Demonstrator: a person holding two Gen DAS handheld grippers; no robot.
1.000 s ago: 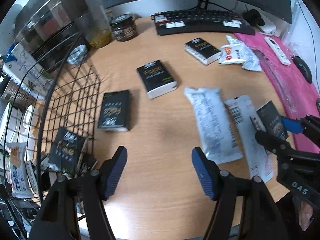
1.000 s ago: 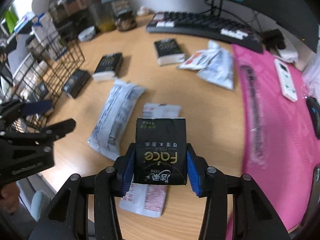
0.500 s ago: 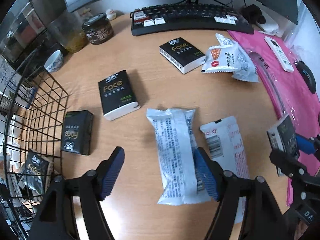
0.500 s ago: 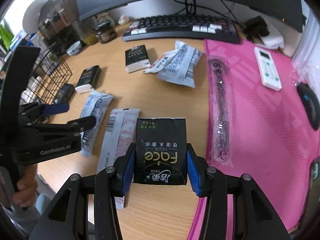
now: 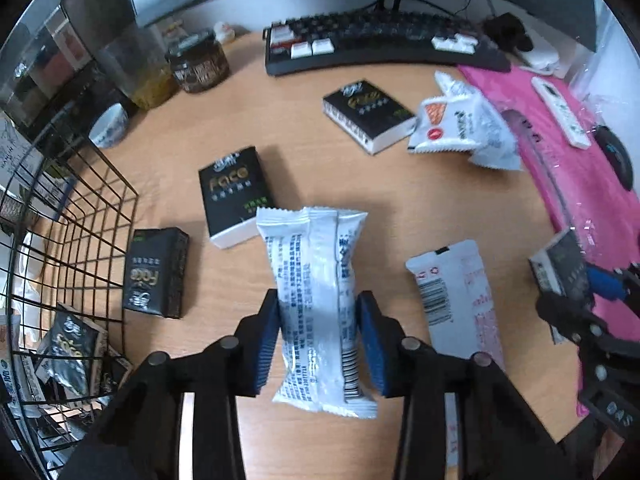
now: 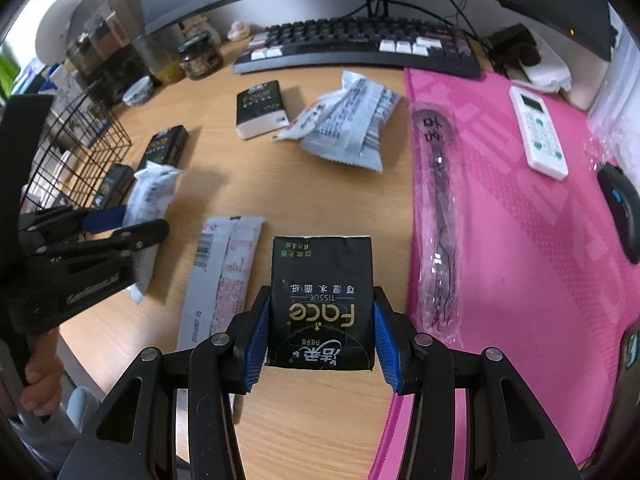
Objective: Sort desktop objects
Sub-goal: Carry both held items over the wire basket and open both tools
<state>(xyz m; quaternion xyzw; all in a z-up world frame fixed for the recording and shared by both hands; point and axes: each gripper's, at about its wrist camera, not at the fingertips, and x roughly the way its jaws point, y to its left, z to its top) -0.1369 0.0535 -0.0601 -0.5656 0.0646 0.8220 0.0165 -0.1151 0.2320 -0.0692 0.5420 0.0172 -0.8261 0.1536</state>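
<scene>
My left gripper (image 5: 318, 340) is shut on a white snack packet (image 5: 316, 280) with blue print, its blue pads pressing both sides; it also shows in the right wrist view (image 6: 150, 200). My right gripper (image 6: 320, 340) is shut on a black Face tissue pack (image 6: 322, 300) held above the desk edge; that pack shows in the left wrist view (image 5: 562, 268). A flat white packet with a barcode (image 5: 456, 300) lies on the desk between the grippers. Black tissue packs (image 5: 236, 194) (image 5: 156, 272) (image 5: 366, 114) lie on the wood.
A black wire basket (image 5: 72, 240) with several packs stands at the left. Two white snack bags (image 5: 464, 132) lie by a pink mat (image 6: 520, 220) with a remote (image 6: 538, 132) and mouse (image 6: 622, 208). A keyboard (image 5: 380, 42), jars (image 5: 198, 62) and a monitor stand behind.
My left gripper moved forward and right over the white snack packet and closed on it. My right gripper keeps hold of the tissue pack and has shifted right toward the pink mat.
</scene>
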